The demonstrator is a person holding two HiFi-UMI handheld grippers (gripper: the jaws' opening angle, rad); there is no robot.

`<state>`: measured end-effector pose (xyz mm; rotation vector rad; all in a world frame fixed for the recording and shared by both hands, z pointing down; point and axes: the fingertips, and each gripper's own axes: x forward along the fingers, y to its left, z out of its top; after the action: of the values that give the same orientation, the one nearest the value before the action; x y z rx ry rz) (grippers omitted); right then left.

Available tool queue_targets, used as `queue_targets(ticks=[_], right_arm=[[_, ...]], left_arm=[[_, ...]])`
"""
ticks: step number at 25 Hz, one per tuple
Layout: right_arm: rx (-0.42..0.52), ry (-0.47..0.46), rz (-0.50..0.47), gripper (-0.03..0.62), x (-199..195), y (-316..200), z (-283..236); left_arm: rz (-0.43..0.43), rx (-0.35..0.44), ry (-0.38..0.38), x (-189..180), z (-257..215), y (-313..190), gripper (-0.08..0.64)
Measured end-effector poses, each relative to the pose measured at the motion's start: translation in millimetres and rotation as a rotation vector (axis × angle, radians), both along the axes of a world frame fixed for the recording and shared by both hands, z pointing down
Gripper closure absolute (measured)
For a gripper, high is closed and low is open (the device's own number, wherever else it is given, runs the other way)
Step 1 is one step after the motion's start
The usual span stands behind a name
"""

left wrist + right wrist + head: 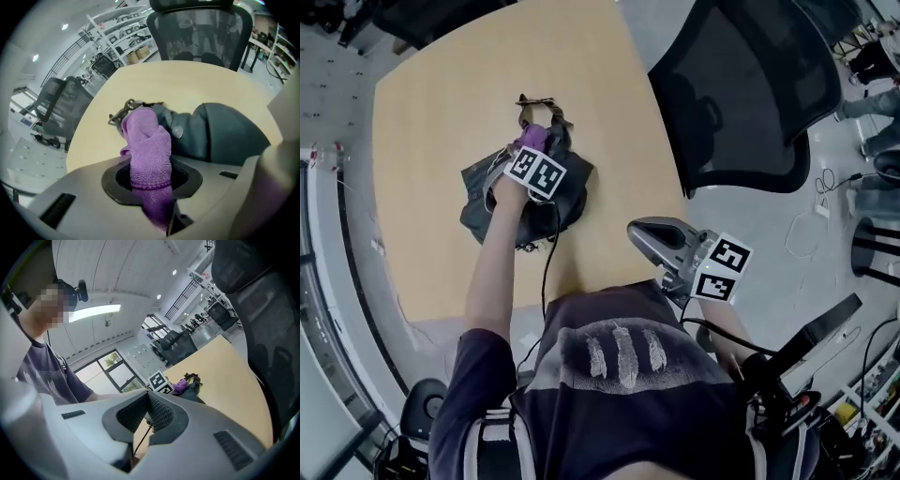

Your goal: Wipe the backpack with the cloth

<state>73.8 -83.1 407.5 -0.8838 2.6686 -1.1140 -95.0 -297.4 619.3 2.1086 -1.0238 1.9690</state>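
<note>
Mid-surface (431, 103): left claw (532, 141) clamped on cloth (147, 145) at backpack (225, 136) top; right claw (149, 414) closed, empty. Called for flat overlapping strokes, probably right claw steadying.

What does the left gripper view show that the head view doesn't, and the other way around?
Only the left gripper view shows, up close, the left hand-held gripper with its jaws closed on the purple cloth. It also shows a round snap on the backpack and shelving behind. Only the head view shows the right hand-held gripper, held away from the backpack, and the person's torso. Both show the cloth, the backpack, the wooden table and the black mesh chair.
</note>
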Motion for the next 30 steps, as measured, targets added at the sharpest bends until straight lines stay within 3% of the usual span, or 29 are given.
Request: queue_targets(ticks=[6,10,13,17,20,22,26,28,30], right_arm=[[0.001,-0.022,-0.016,0.589,1,4,3],[0.003,-0.028,-0.033,0.589,4,3,6],[0.007,-0.027,-0.052,0.589,4,-1,6],[0.007,-0.022,-0.102,0.589,-9,-5,3],[0.012,-0.016,-0.150,0.589,-23,-7,2],[0.015,-0.006,-0.178,0.589,-34,-7,1],[0.021,0.019,-0.212,0.589,-50,-5,-2],[0.023,0.031,-0.213,0.589,-54,-4,0],[0.022,0.037,-0.205,0.589,-56,-2,1]], left_arm=[[0.135,0.015,0.032,62,-15,12,0.442],[0.107,0.035,0.102,69,-28,24,0.440],[-0.018,0.083,0.149,25,-51,23,0.440],[-0.275,0.150,0.113,-94,-72,28,0.440],[-0.448,0.130,0.057,-174,-60,48,0.440],[-0.500,0.089,0.017,-205,-42,63,0.440],[-0.470,0.049,-0.065,-209,-11,81,0.440],[-0.389,0.061,-0.157,-199,-6,80,0.442],[-0.294,0.072,-0.199,-178,-6,76,0.442]])
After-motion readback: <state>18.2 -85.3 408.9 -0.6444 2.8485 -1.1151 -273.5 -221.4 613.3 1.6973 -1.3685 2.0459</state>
